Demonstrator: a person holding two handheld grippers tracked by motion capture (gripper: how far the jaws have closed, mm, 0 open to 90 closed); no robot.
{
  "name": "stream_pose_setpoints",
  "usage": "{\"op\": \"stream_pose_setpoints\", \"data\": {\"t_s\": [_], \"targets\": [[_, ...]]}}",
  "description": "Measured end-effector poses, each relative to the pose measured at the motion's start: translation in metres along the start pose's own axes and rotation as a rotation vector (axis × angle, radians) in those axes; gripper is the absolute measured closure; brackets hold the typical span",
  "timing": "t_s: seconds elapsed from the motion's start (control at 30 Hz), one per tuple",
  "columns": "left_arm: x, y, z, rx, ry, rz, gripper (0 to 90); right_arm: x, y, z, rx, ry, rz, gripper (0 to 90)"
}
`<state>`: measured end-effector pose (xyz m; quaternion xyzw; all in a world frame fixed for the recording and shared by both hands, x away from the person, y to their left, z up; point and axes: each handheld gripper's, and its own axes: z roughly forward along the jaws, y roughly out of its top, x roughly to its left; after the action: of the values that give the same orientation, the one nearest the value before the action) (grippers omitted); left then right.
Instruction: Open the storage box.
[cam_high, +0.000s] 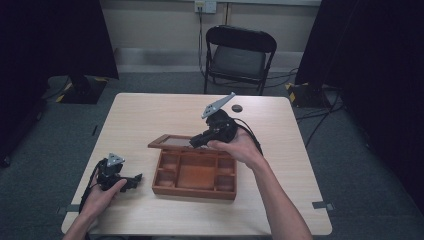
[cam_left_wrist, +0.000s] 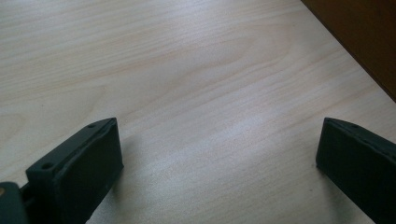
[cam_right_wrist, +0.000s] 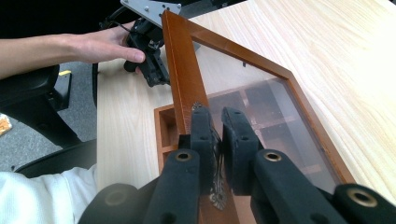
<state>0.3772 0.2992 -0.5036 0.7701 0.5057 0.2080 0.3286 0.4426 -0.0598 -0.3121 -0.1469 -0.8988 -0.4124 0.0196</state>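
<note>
While the lid (cam_right_wrist: 243, 88) stood partly raised over the box (cam_high: 194, 176), the right hand-held gripper (cam_right_wrist: 215, 135) had its jaws closed almost fully on the small ornate metal clasp (cam_right_wrist: 215, 186) at the lid's front edge. The box, wooden with open compartments, sat near the middle of the table (cam_high: 150, 115), its glass-panelled lid hinged at the far side and tilted up.

Left hand-held gripper (cam_high: 131, 181): rested on the table just left of the box, jaws wide apart, nothing between them; bare tabletop showed in its own view, with a box wall at the upper right corner.

Off-task: a small dark disc (cam_high: 237, 108) lay near the far table edge; a chair (cam_high: 239, 55) stood beyond.

Judgement: the step in hand looked like opening or closing the lid; direction could not be told from this moment. Either way, the next move would call for swinging the clasp along the hinge arc without twisting it, since the grip was narrow. The free left gripper could steady the box against sliding.
</note>
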Motion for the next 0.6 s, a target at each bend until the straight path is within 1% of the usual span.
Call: {"op": "stream_pose_setpoints", "data": {"t_s": [0.6], "targets": [[0.0000, 0.0000, 0.0000, 0.000, -0.001, 0.000, 0.0, 0.0000, 0.0004, 0.0000, 0.005, 0.000, -0.002, 83.8]]}}
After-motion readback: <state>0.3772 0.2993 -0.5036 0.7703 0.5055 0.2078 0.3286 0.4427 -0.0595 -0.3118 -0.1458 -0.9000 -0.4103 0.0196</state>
